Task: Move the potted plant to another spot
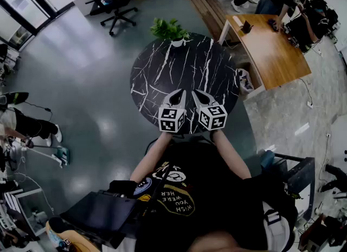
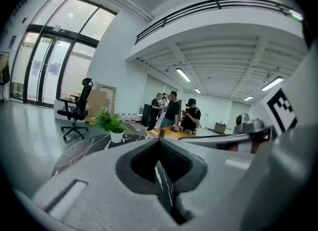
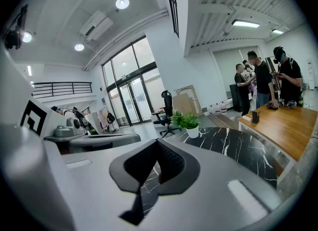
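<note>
A small potted plant (image 1: 171, 31) with green leaves in a white pot stands at the far edge of a round black marble table (image 1: 162, 72). My left gripper (image 1: 178, 94) and right gripper (image 1: 196, 94) hover side by side over the table's near edge, far short of the plant. Both are shut with nothing between the jaws. In the left gripper view the plant (image 2: 112, 123) is left of the left gripper (image 2: 159, 143). In the right gripper view the plant (image 3: 188, 122) is ahead and right of the right gripper (image 3: 157, 143).
A wooden desk (image 1: 274, 53) with people around it stands right of the table, with a bag (image 1: 245, 80) in the gap between. A black office chair (image 1: 116, 4) is beyond the table on the left. Another person (image 1: 24, 125) stands far left.
</note>
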Tool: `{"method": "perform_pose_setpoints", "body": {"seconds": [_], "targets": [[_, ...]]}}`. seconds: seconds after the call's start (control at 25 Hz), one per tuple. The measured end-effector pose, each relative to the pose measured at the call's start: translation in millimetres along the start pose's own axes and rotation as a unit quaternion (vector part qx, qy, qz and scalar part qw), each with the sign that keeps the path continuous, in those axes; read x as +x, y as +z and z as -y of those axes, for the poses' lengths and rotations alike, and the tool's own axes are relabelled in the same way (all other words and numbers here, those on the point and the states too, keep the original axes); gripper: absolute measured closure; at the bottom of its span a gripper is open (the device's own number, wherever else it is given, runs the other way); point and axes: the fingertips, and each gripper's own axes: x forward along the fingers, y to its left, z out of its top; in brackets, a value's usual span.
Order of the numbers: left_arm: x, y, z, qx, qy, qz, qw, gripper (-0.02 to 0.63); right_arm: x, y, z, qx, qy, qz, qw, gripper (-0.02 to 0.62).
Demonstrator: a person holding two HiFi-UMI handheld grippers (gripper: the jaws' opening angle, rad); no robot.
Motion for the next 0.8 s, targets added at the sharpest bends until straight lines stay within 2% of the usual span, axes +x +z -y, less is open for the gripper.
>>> {"method": "perform_pose_setpoints", "body": {"seconds": [0.48, 0.8], "targets": [[-1, -3, -8, -0.003, -0.001, -0.001, 1.0000, 0.601, 7, -4, -3, 0.000, 0.001, -0.003, 1.000, 0.594], [-6, -5, -12, -0.007, -0.004, -0.008, 0.9999, 0.601, 8, -10, 3, 0.022, -0.018, -0.009, 1.000, 0.594]]}}
